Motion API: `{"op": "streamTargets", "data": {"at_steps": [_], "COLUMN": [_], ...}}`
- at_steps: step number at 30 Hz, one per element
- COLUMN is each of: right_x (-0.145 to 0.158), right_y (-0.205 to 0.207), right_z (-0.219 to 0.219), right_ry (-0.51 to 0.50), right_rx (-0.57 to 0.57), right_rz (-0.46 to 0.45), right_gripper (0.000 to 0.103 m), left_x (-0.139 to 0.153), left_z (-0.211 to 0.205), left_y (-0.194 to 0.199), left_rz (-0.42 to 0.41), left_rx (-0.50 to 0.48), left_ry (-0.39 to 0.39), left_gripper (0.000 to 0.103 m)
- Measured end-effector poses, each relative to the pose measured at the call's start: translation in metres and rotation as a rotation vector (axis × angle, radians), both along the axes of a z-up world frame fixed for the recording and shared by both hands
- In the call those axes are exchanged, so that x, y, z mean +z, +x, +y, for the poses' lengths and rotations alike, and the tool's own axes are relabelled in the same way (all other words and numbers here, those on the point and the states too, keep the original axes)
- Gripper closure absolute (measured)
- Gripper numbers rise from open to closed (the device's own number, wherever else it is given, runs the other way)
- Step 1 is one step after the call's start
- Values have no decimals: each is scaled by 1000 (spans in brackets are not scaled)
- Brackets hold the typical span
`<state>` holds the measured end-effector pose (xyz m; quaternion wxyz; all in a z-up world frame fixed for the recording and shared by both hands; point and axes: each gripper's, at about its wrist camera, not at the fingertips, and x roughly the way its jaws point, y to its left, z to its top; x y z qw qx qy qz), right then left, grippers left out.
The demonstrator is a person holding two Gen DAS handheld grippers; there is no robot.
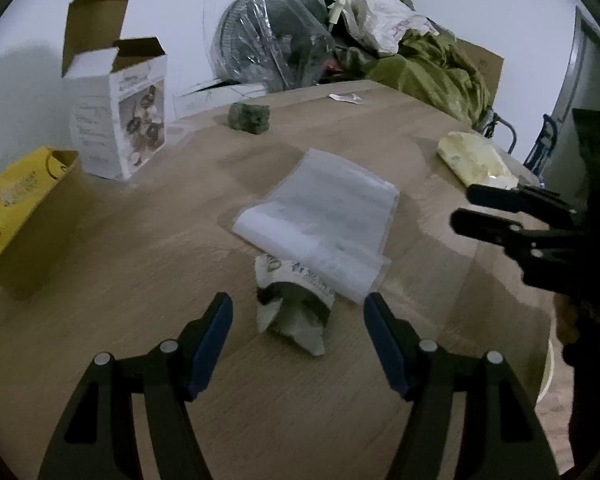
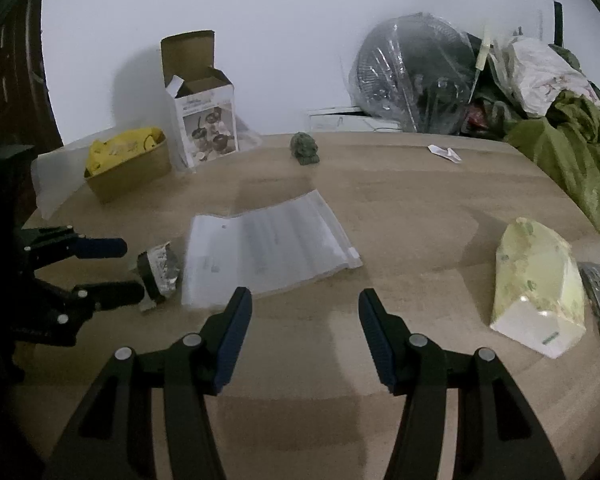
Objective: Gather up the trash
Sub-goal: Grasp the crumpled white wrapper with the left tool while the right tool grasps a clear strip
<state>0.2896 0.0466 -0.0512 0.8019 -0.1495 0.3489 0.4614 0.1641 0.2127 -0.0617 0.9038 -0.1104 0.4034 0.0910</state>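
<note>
The left gripper (image 1: 298, 320) is spread wide around a crumpled wrapper (image 1: 294, 300) lying on the table (image 1: 140, 260), touching a clear plastic bag (image 1: 320, 212). The right gripper (image 2: 304, 320) hangs released, holding nothing. The wrapper looks light and crushable, so pinching its bunched middle seems best.

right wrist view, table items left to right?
Left gripper → brown tray with yellow bag → crumpled wrapper → open white box → clear zip pouch → small green figure → white paper scrap → pale yellow packet.
</note>
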Motion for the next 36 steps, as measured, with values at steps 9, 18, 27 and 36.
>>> {"op": "streamTargets", "data": {"at_steps": [9,18,27,36], "right_x": [-8,-11,-20,-33], "right_y": [13,10,-1,-16], "right_z": [23,63,115,143], "right_ry": [-50,-66,-102,-169], "right_rx": [18,100,207,256], "right_rz": [22,33,58,55], "right_gripper": [50,50,28,27], "left_x": [-13,-2,17,15], "left_z": [4,17,43,57], "left_y": [8,-9,-46,-70], "left_rz": [31,-4,-43,-43], "left_rx": [-11,28,137,189], "left_ry": [-10,10,42,22], "left_gripper": [71,88,88,88]}}
